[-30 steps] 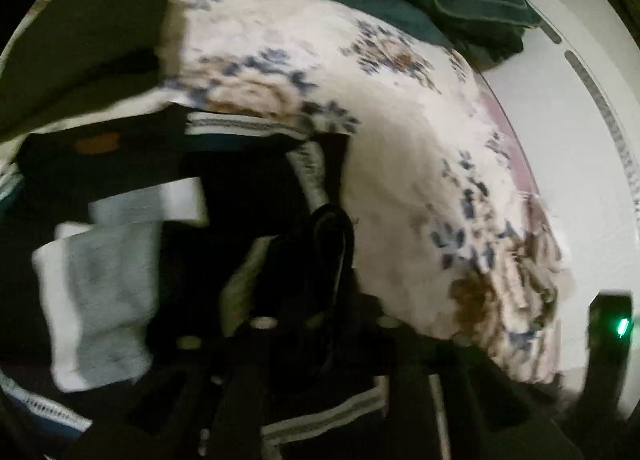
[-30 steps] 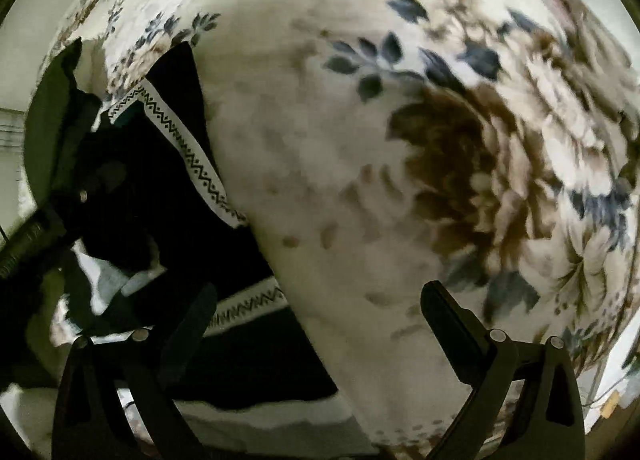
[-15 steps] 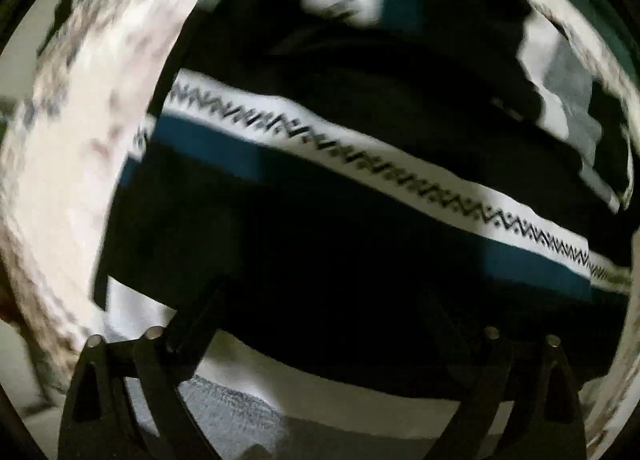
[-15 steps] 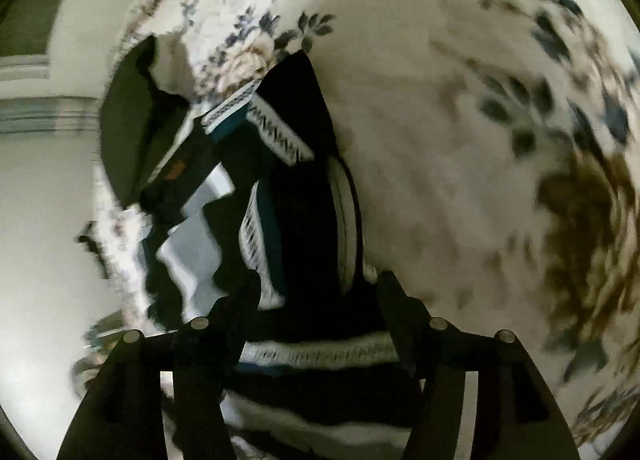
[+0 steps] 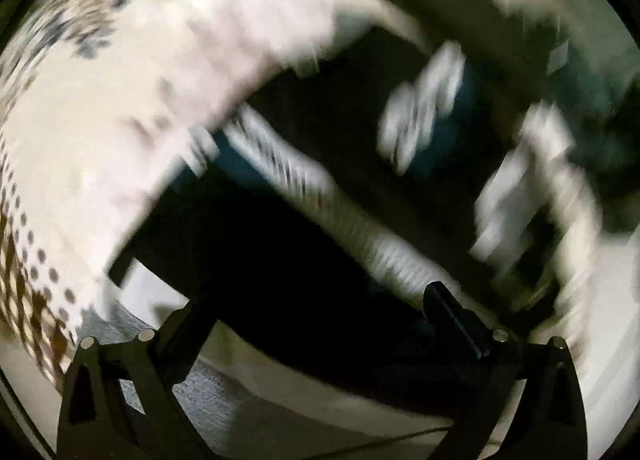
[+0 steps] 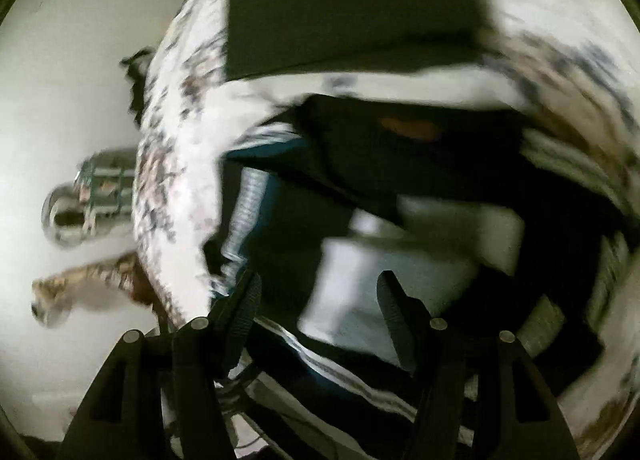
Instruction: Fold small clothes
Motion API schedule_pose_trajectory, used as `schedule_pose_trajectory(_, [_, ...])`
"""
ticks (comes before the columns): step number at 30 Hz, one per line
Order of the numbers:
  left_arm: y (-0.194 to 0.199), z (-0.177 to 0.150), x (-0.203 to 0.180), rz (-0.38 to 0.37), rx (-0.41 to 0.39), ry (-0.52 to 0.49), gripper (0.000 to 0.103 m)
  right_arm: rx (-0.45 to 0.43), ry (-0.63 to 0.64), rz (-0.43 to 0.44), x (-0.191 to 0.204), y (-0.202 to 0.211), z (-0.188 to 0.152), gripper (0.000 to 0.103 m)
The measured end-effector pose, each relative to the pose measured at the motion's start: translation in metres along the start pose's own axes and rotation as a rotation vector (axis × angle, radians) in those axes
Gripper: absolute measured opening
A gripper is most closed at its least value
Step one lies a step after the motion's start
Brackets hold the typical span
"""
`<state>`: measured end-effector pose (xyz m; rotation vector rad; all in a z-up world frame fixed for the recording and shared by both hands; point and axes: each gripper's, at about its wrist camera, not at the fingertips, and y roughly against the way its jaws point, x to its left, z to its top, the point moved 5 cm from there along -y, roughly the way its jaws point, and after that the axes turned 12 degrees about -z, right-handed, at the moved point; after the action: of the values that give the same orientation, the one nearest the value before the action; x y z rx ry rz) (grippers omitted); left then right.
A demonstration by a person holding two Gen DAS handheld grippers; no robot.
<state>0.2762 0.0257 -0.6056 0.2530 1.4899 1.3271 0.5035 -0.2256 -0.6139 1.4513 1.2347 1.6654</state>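
Both tools swung over — left tool [image 5: 320, 312] gaping above dark clothes [image 5: 280, 240], empty.

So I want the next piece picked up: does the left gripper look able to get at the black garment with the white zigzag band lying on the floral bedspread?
Probably yes. The left gripper is open, with the black garment right ahead and nothing over it, though blur hides detail.

The left hand-held gripper [image 5: 316, 324] points steeply down, jaws spread wide; the right hand-held gripper [image 6: 320, 300] points down, jaws half apart.
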Motion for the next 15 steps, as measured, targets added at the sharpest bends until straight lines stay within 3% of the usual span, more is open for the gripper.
schedule_pose_trajectory(1, [0.012,0.015,0.004,-0.061,-0.058,0.072,0.102,0.008,0.037,0.005,0.015,-0.007,0.014,0.062])
schedule_pose_trajectory(4, [0.010,0.052,0.020,-0.195,-0.118,0.257,0.102,0.049,0.110,0.000,0.051,-0.036,0.051,0.062])
schedule_pose_trajectory(8, [-0.021,0.100,0.035,-0.238,-0.151,0.382,0.102,0.117,0.161,-0.007,0.092,-0.086,0.091,0.062])
schedule_pose_trajectory(9, [-0.030,0.100,0.036,-0.218,-0.147,0.392,0.097,0.133,0.179,-0.022,0.100,-0.099,0.097,0.062])
schedule_pose_trajectory(10, [-0.035,0.103,0.038,-0.204,-0.141,0.398,0.078,0.150,0.195,-0.036,0.107,-0.110,0.101,0.062])
schedule_pose_trajectory(11, [-0.041,0.107,0.042,-0.200,-0.130,0.407,0.047,0.177,0.203,-0.044,0.111,-0.120,0.103,0.062])
schedule_pose_trajectory(12, [-0.041,0.106,0.046,-0.182,-0.116,0.405,0.030,0.205,0.204,-0.038,0.113,-0.129,0.104,0.062])
schedule_pose_trajectory(13, [-0.040,0.101,0.052,-0.170,-0.107,0.400,0.019,0.229,0.200,-0.026,0.117,-0.139,0.104,0.062])
schedule_pose_trajectory(15, [-0.037,0.096,0.056,-0.179,-0.120,0.384,0.013,0.256,0.211,-0.010,0.122,-0.152,0.102,0.057])
